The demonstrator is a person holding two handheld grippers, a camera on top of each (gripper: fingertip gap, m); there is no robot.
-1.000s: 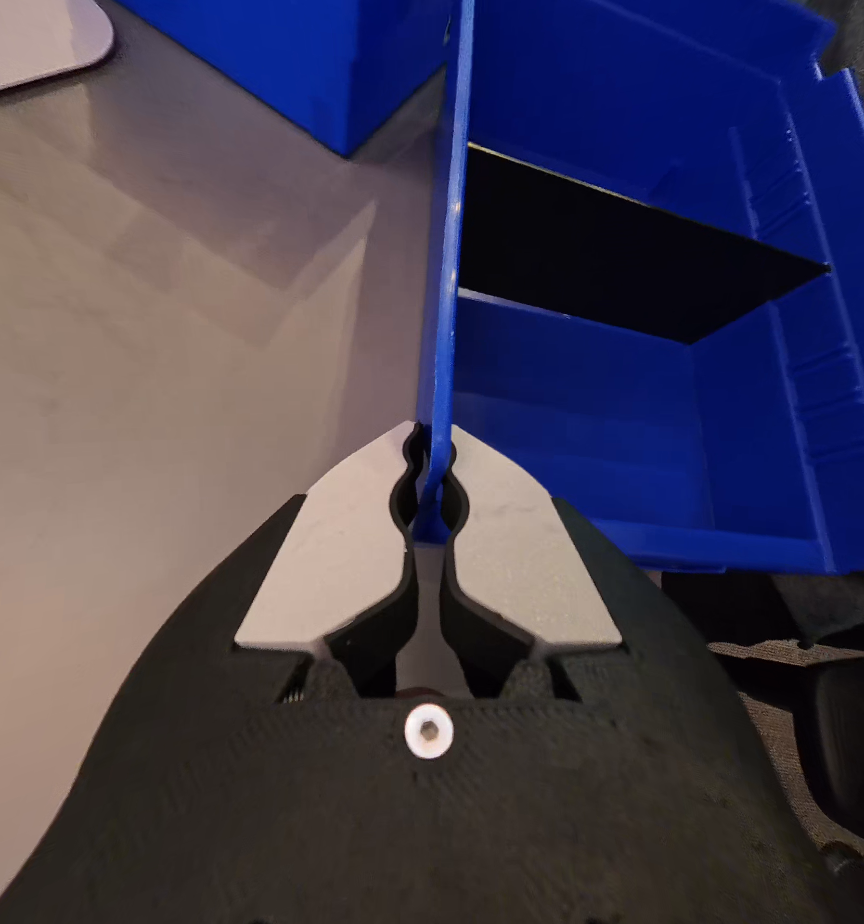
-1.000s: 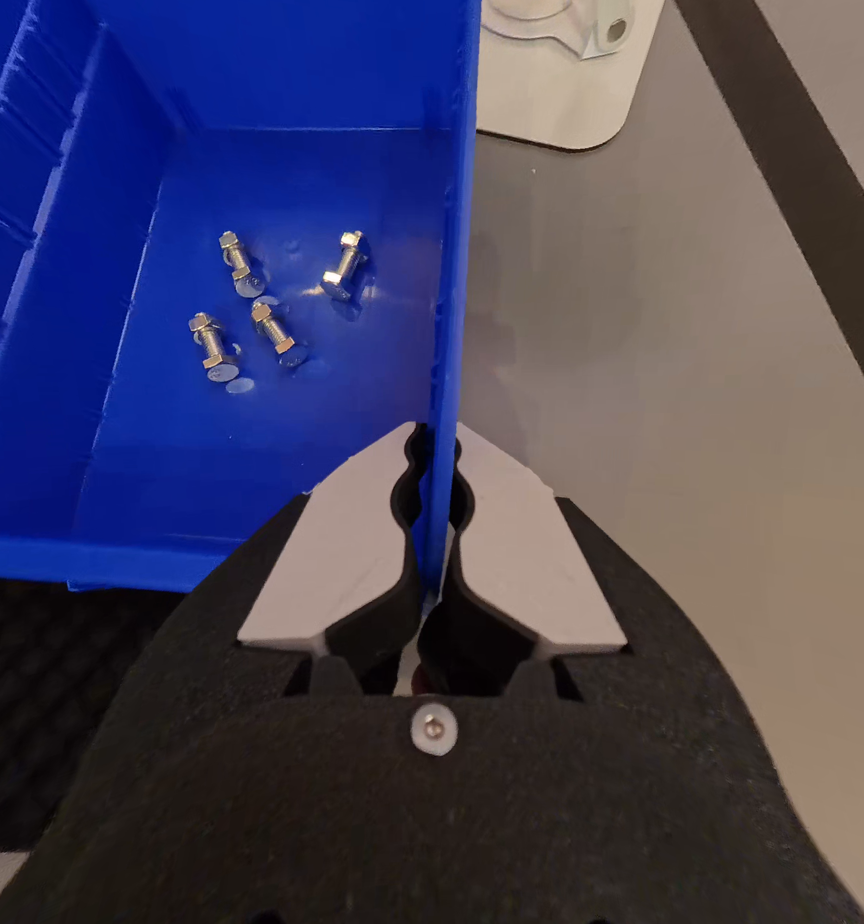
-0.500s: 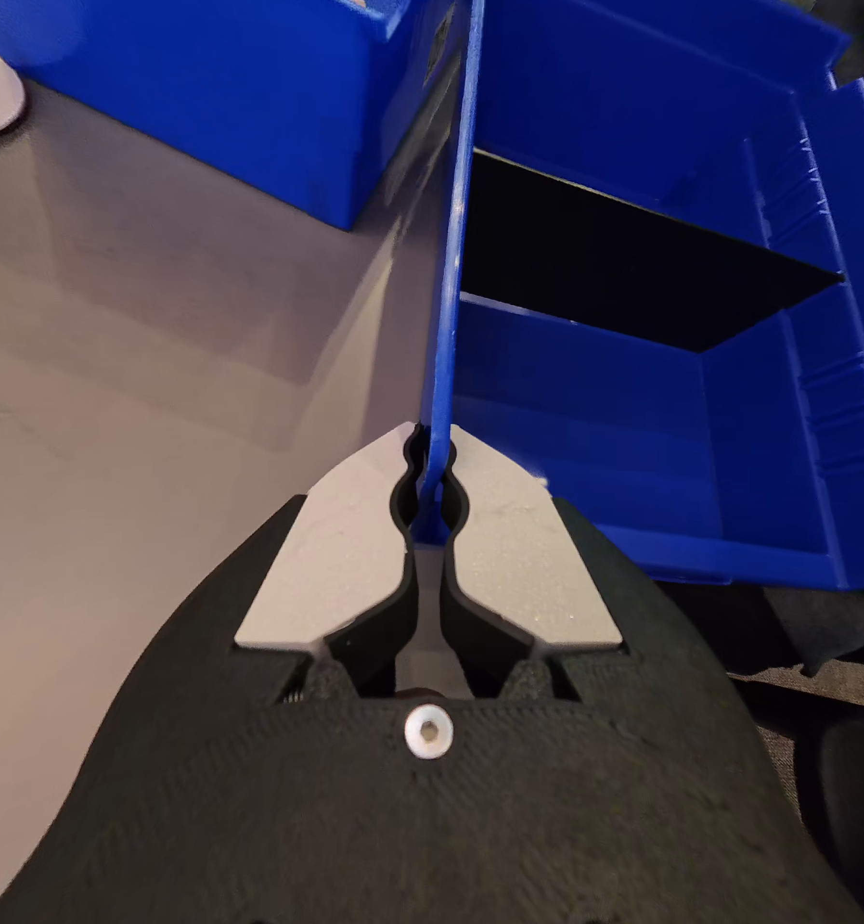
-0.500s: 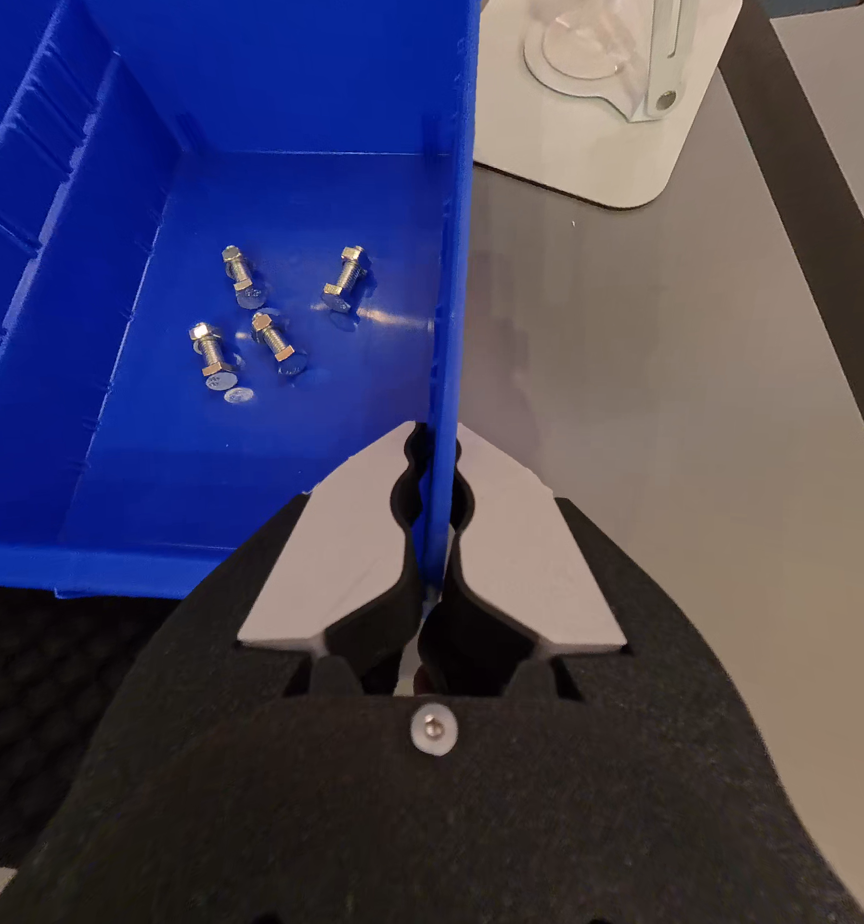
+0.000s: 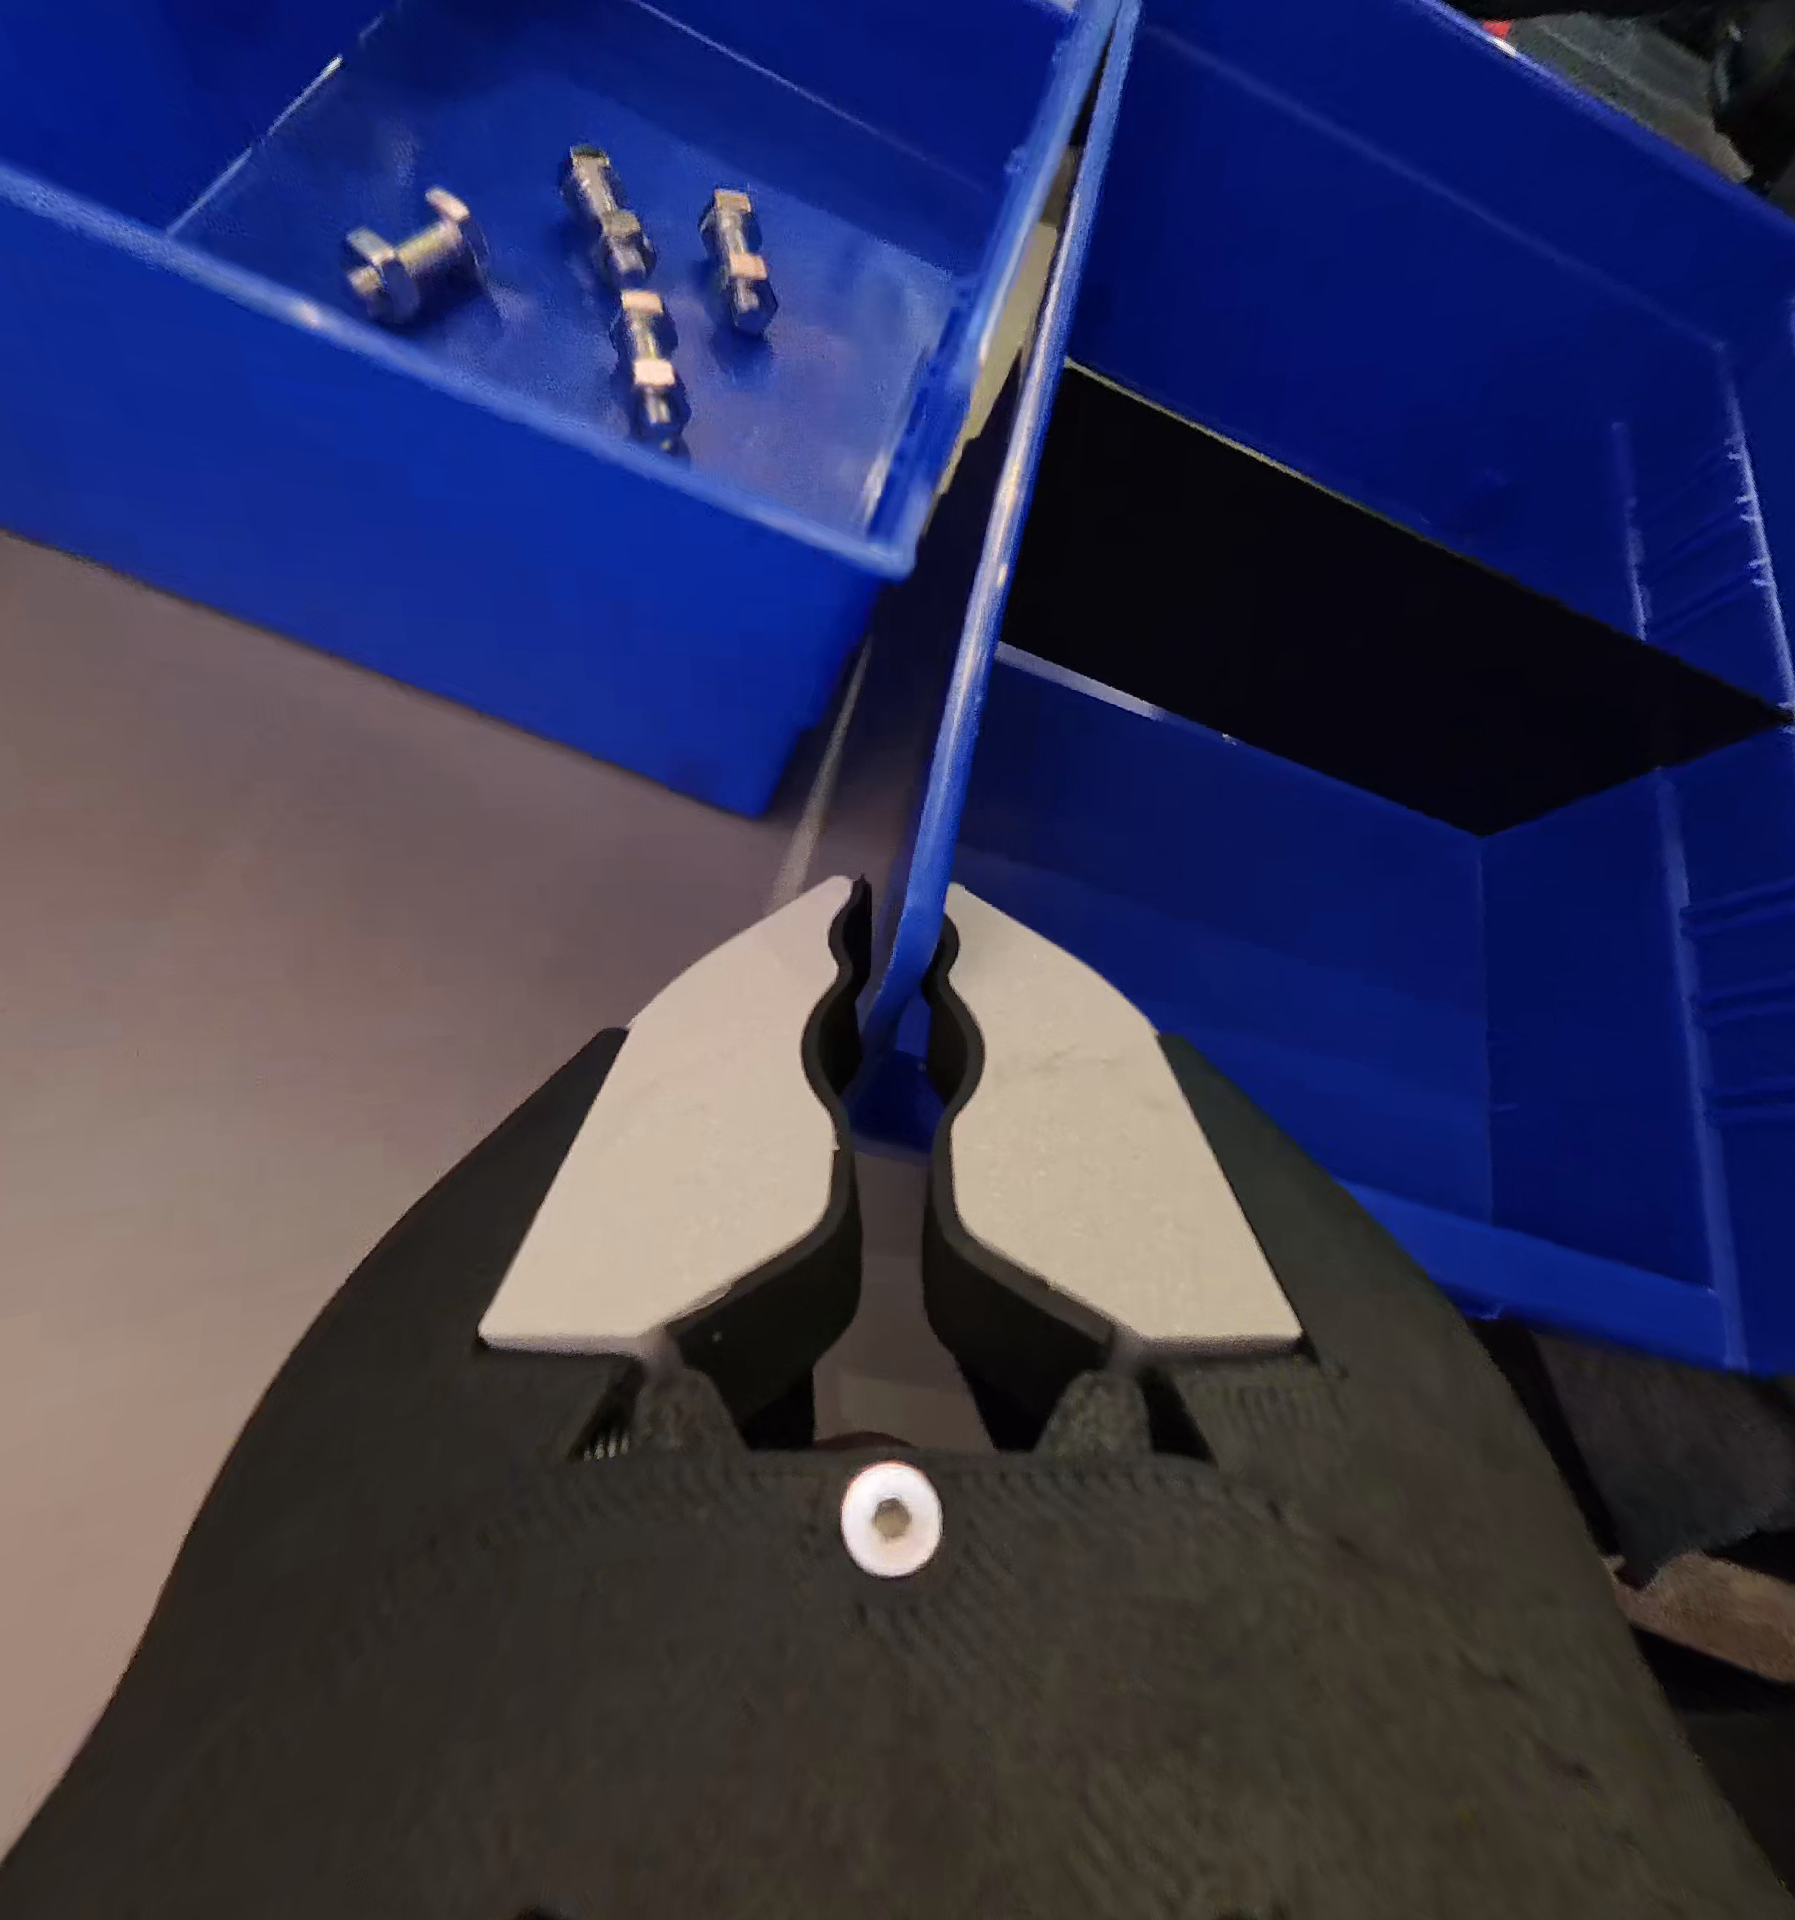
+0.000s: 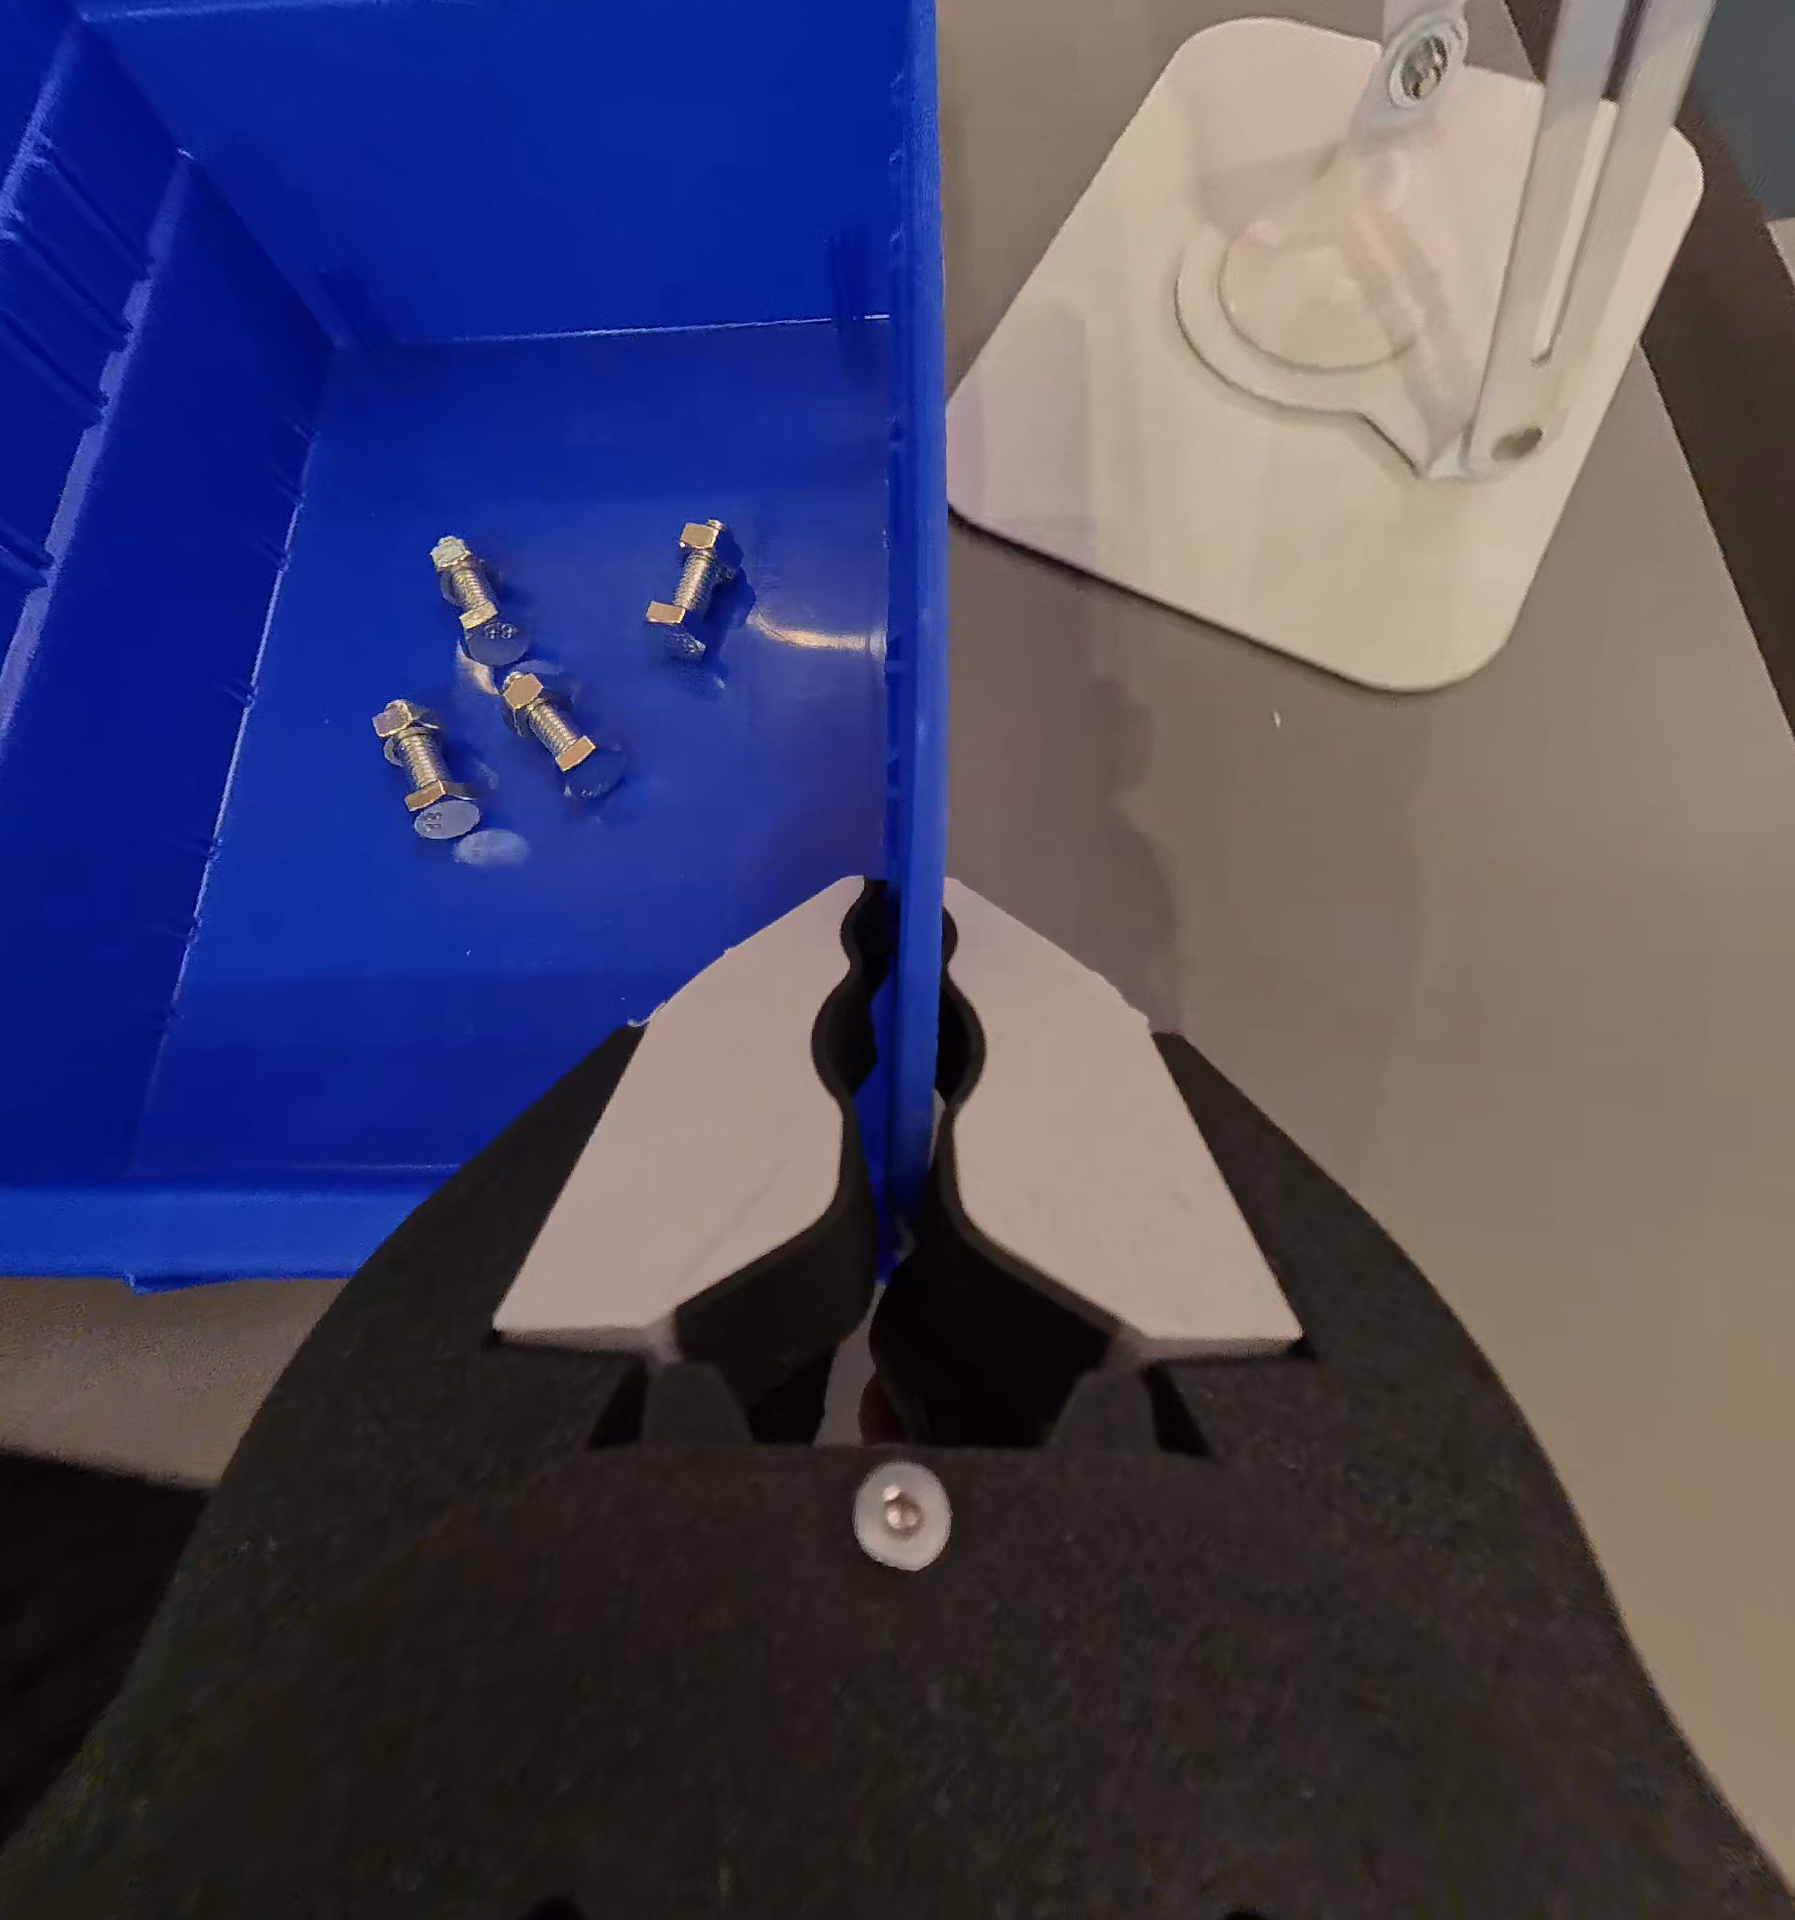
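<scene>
While both views show bolts, only the right shows a white stand.

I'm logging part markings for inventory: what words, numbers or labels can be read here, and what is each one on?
Bolts in the blue bin: two heads in the right wrist view bear small stamped marks, which I do not quote.
The bolts in the left wrist view: too blurred to show any marks.
Blue bin walls and floor: no writing visible.
White base on the table: no writing visible.
</scene>
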